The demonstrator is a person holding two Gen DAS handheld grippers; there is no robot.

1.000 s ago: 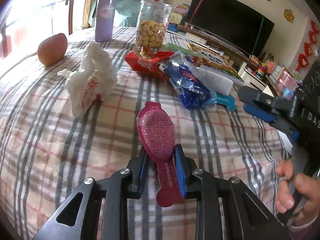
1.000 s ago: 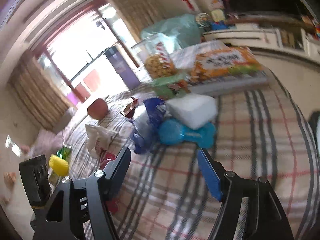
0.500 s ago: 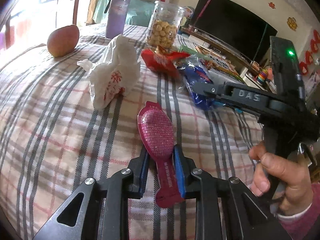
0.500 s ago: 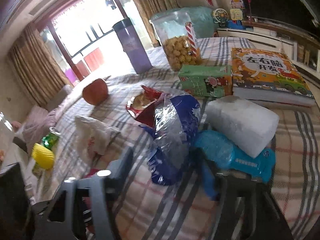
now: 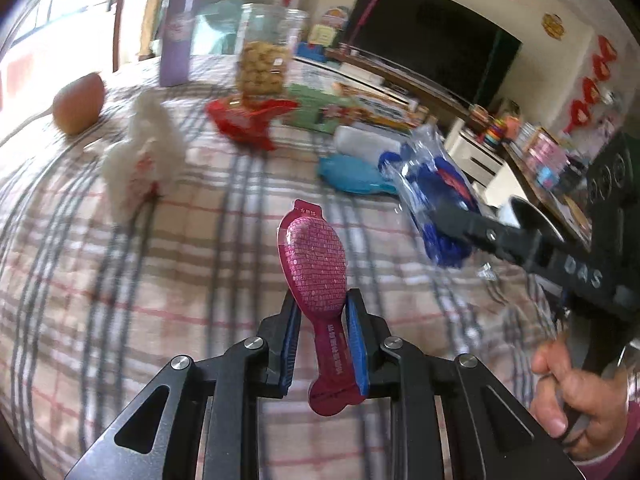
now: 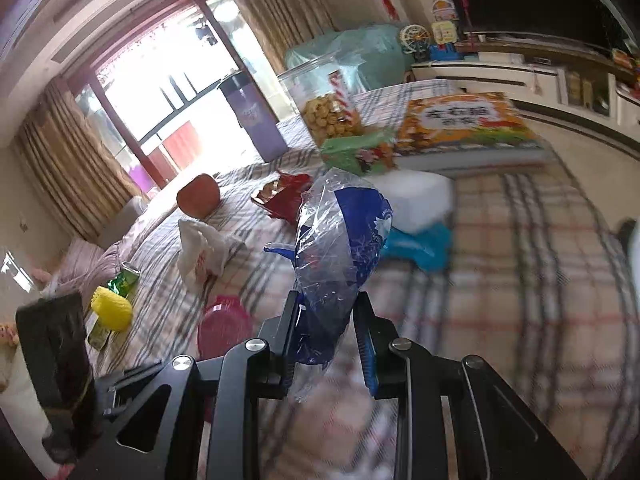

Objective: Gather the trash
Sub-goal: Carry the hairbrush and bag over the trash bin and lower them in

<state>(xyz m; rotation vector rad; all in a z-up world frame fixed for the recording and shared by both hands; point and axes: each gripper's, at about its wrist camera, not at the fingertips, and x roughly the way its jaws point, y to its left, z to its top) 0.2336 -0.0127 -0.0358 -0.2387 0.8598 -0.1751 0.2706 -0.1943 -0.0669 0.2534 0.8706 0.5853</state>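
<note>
While two pieces of trash are already gripped, most of the job looks undone. At the bottom centre of the left wrist view, the left claw [image 5: 320, 350] is nearly closed, its blue pads pinching the stem of a pink wrapper [image 5: 316, 264] that stands up off the checked worktop [image 5: 120, 280]. At the bottom centre of the right wrist view, the right claw [image 6: 329, 346] has just been closing, and its jaws now squeeze a crumpled blue bag [image 6: 340, 248] lifted clear of the cloth. Farther back, still lying on the worktop, are a white tissue wad [image 5: 140, 164] at left and a red snack wrapper [image 5: 248, 120] at upper centre. No bin shows in either view.
</note>
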